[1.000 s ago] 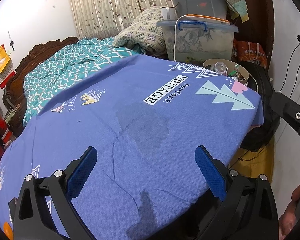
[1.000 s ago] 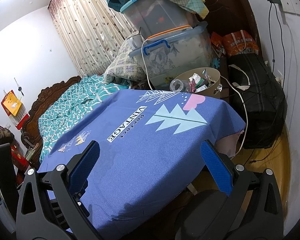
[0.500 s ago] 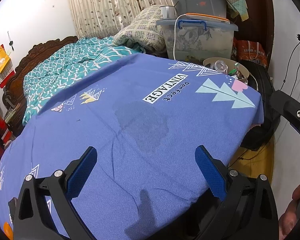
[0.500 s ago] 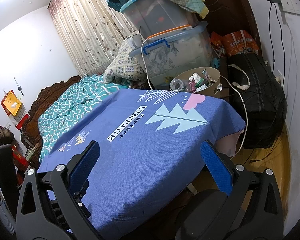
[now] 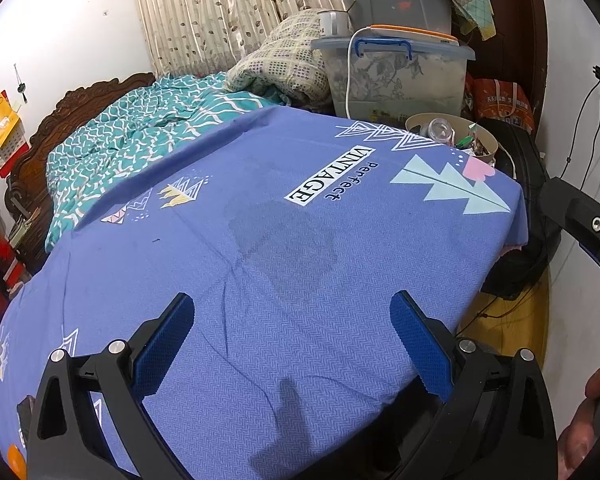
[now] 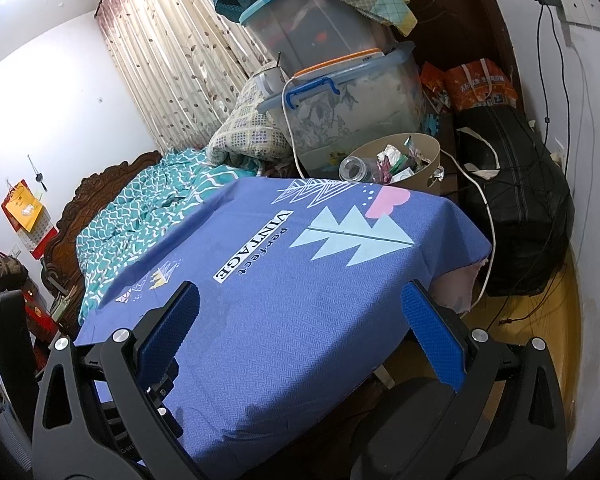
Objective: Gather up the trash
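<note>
A round beige bin (image 6: 426, 152) stands beyond the far edge of the table and holds a clear bottle (image 6: 354, 169), crumpled paper and wrappers. It also shows in the left wrist view (image 5: 420, 121). The table wears a blue cloth (image 5: 284, 264) printed "Perfect VINTAGE"; I see no loose trash on it. My left gripper (image 5: 292, 340) is open and empty over the near part of the cloth. My right gripper (image 6: 300, 336) is open and empty above the near right part of the cloth (image 6: 284, 304).
Stacked clear storage boxes (image 6: 348, 96) and a folded quilt (image 5: 288, 68) stand behind the table. A black bag (image 6: 516, 204) and cables lie on the floor at right. A bed with a teal cover (image 5: 140, 140) is at left. A white cable (image 6: 488, 224) hangs by the table corner.
The left gripper has drifted very slightly, so the bin sits a little lower in its view. The right gripper has not visibly moved.
</note>
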The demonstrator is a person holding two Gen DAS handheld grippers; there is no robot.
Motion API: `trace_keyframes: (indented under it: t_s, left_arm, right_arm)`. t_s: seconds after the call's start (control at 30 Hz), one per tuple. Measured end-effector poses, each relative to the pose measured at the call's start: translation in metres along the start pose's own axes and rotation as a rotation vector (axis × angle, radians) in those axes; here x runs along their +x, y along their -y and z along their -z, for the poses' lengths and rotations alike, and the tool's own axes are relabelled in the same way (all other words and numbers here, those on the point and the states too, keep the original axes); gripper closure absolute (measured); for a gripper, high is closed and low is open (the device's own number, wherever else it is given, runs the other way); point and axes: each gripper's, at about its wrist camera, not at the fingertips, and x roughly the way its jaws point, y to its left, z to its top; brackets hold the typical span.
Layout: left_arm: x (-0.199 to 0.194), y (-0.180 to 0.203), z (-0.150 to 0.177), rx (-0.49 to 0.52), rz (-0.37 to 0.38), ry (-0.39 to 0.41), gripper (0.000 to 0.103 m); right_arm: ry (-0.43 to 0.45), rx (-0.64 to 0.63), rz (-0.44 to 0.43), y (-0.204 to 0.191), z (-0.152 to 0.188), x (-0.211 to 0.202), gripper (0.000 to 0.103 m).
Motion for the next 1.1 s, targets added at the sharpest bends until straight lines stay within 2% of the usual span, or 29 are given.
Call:
trace_keyframes:
  t_s: [1.1]
  left_arm:
    - [-0.0036,0.0004,-0.0026,0.01,-0.005,0.008,0.009]
  right_arm:
    - [0.0,0.001,0.0,0.0004,0.0018,-0.0005,0.003]
